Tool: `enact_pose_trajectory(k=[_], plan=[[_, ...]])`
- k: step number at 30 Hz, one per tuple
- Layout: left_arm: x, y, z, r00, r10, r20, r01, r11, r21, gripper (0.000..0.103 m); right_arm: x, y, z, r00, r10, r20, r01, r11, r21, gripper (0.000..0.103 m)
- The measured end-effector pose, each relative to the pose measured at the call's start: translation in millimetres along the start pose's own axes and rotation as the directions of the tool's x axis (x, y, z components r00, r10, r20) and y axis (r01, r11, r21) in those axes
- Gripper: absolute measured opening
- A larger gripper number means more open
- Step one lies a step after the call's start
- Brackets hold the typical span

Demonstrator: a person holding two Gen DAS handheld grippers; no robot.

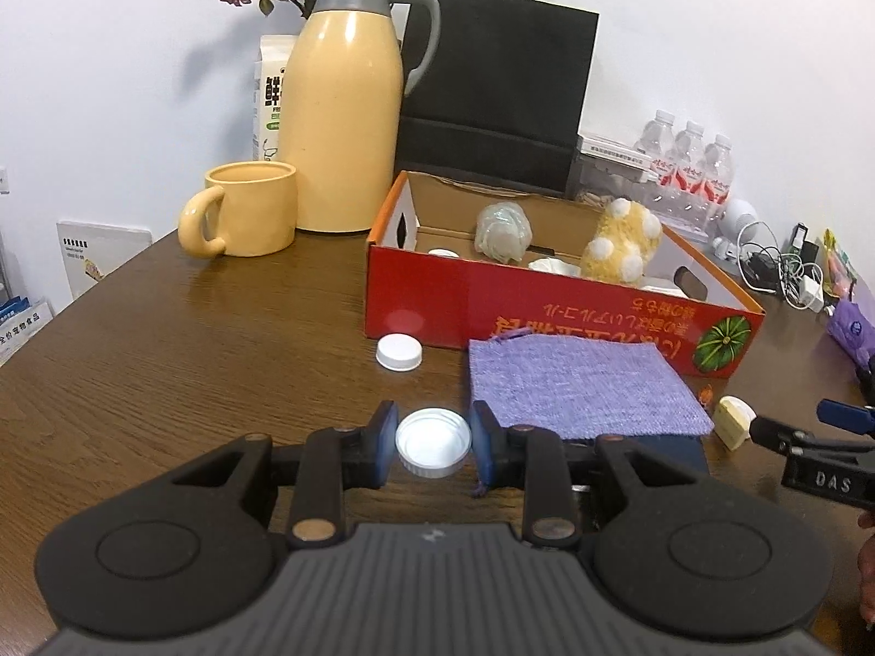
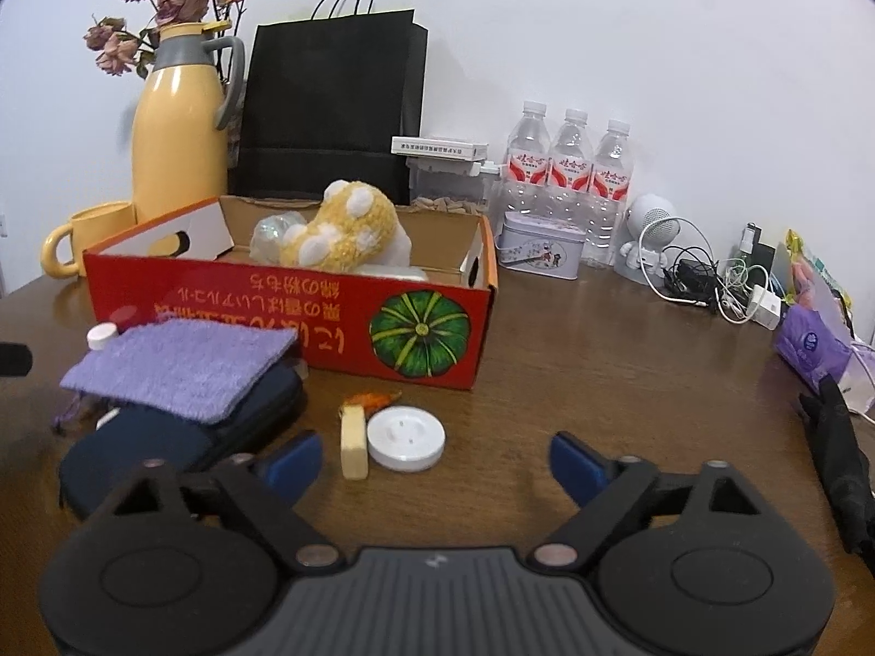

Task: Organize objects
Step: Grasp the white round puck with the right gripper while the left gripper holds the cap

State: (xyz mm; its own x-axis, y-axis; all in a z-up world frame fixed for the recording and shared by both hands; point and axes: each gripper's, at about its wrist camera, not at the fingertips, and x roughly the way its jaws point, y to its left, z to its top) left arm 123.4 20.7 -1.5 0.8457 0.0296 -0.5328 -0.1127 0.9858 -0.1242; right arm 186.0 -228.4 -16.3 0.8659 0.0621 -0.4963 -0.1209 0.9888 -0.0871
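Note:
My left gripper (image 1: 433, 445) is shut on a white bottle cap (image 1: 433, 448), open side up, just above the wooden table (image 1: 219, 339). A second white cap (image 1: 399, 352) lies in front of the red cardboard box (image 1: 547, 317), which holds a yellow plush toy (image 1: 620, 240) and a wrapped clear bundle (image 1: 502, 230). A purple knitted pouch (image 1: 585, 388) rests on a dark blue case (image 2: 164, 437). My right gripper (image 2: 435, 462) is open and empty, just behind a white round disc (image 2: 404, 437) and a cream block (image 2: 353, 440). The box (image 2: 306, 322) stands beyond them.
A yellow mug (image 1: 246, 208), a yellow thermos jug (image 1: 344, 109) and a black paper bag (image 1: 492, 87) stand at the back. Water bottles (image 2: 569, 164), a small tin (image 2: 538, 249), a white speaker figure (image 2: 648, 240) and tangled cables (image 2: 711, 279) crowd the back right.

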Motion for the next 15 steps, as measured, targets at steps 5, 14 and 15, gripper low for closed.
enact_pose_trajectory(k=[5,14,15], plan=[[2,4,7,1.0,0.007,0.011,-0.007,1.0,0.0,0.029,9,-9,10,1.0,0.002,0.01,-0.003,0.998,0.056,0.069],[14,7,10,1.0,0.002,-0.002,-0.003,1.0,-0.009,0.029,37,-9,9,0.995,0.061,-0.076,-0.058,0.997,0.051,0.063],[16,8,10,1.0,0.003,-0.004,-0.003,1.0,-0.012,0.029,36,-6,8,0.996,0.065,-0.066,-0.063,0.997,0.036,0.063]])
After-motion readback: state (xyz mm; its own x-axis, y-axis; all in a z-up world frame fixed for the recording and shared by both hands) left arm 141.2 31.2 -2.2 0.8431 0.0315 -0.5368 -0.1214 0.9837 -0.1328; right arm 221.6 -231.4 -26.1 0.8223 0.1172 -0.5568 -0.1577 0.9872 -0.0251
